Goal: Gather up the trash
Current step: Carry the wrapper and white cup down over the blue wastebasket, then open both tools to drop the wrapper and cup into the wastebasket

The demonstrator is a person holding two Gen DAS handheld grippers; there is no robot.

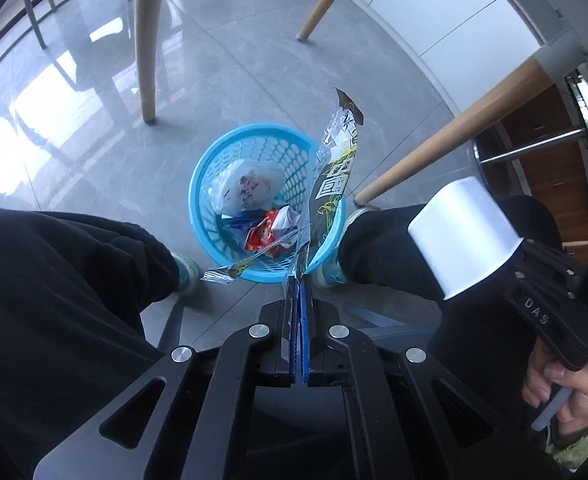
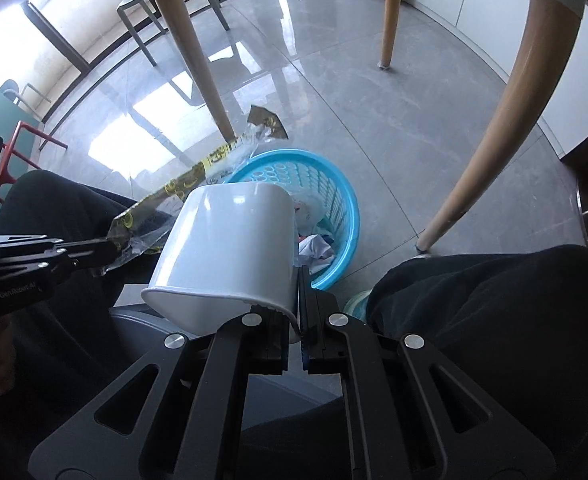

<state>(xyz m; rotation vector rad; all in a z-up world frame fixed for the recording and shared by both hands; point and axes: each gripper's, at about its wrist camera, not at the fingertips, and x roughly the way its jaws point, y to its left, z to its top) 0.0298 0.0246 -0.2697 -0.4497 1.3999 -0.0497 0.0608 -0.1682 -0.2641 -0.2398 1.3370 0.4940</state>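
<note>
Between the seated person's dark-trousered knees, on the grey polished floor, stood a round blue plastic lattice basket, placed low and central so that either hand could drop into it. It already held crumpled wrappers and a pale lump of film.

The left gripper was clamped tight on the lower edge of a long, clear-and-green printed snack wrapper, which stood up stiffly over the basket's near rim; held by its end, it would likely fall inside once let go.

The right gripper pinched the thin rim of a white plastic cup, pads on either side of the wall. The cup hung tilted, base toward the basket (a rim grip was the only narrow purchase on it). It sat just short of the basket, so I judged both pieces ready for release after a little more travel. Wooden table legs flanked the spot.
</note>
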